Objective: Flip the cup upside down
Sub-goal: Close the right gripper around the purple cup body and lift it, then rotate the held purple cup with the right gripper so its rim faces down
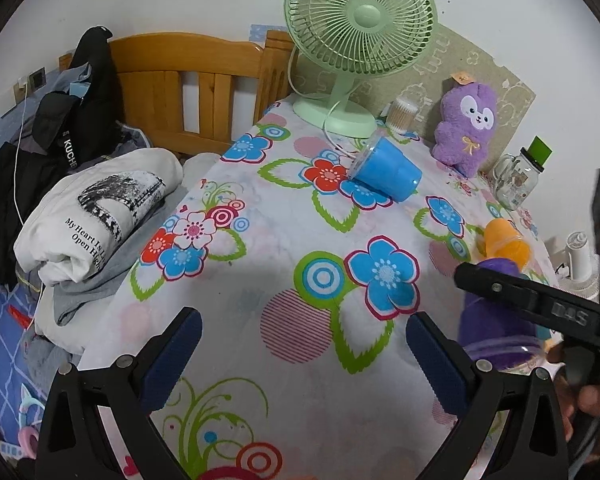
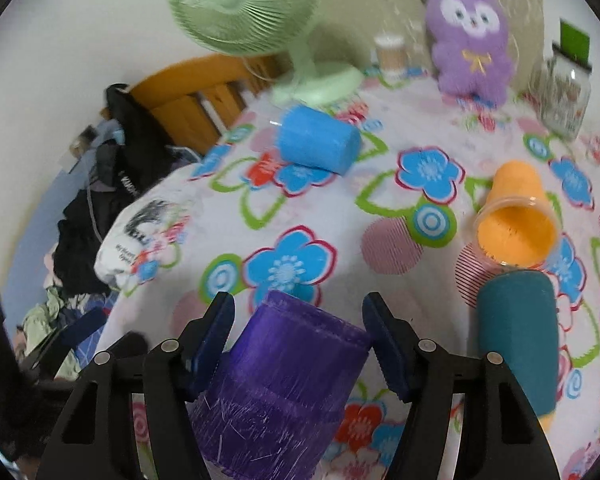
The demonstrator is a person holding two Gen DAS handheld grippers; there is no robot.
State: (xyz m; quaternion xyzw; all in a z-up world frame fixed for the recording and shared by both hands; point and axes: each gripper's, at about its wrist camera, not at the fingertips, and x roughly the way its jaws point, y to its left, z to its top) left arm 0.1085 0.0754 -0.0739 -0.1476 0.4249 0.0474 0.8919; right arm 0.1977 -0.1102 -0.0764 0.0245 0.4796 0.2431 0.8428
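A purple cup (image 2: pixel 284 380) stands upside down on the flowered tablecloth, between the fingers of my right gripper (image 2: pixel 300 344). The fingers are open and stand apart from its sides. In the left wrist view the purple cup (image 1: pixel 496 320) is partly hidden behind the right gripper's black body (image 1: pixel 540 300). My left gripper (image 1: pixel 300 344) is open and empty above the cloth. A blue cup (image 1: pixel 384 170) lies on its side near the fan; it also shows in the right wrist view (image 2: pixel 320 144). An orange cup (image 2: pixel 514 216) lies on its side, mouth toward me. A teal cup (image 2: pixel 520 340) lies beside it.
A green fan (image 1: pixel 356 36), a purple plush toy (image 1: pixel 466 128), a glass jar (image 1: pixel 514 180) and a cotton-swab box (image 1: pixel 402 114) stand at the table's back. Folded clothes (image 1: pixel 96 216) and a wooden bed frame (image 1: pixel 188 88) lie to the left.
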